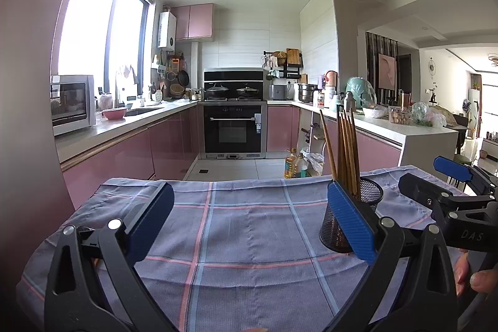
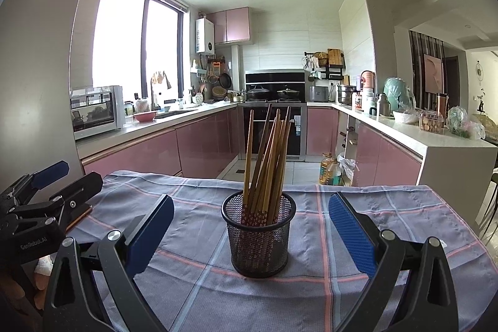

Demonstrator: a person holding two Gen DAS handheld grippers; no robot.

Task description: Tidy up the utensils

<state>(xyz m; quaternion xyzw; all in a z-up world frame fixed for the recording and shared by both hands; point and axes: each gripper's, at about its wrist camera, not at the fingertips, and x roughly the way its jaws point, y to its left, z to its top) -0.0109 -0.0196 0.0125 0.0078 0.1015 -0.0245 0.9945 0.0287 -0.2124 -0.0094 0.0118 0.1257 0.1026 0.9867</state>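
Black mesh holder (image 2: 258, 234) upright on checked cloth (image 2: 193, 279) over desk, wooden chopsticks (image 2: 267, 154) bundled inside, leaning. Right tongs (image 2: 250, 231) spread wide, empty, either side of holder, not touching. Left tongs (image 1: 249, 221) spread too, empty, holder just beside right finger.

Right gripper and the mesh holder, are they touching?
Apart. The right wrist view shows the mesh holder standing between the open right gripper fingers, checked cloth visible on both sides.

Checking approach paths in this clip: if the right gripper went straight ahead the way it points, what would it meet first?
The right gripper, fingers open, would most likely meet the black mesh holder of wooden chopsticks first; it stands centred ahead on the checked cloth. Its exact distance is unclear.
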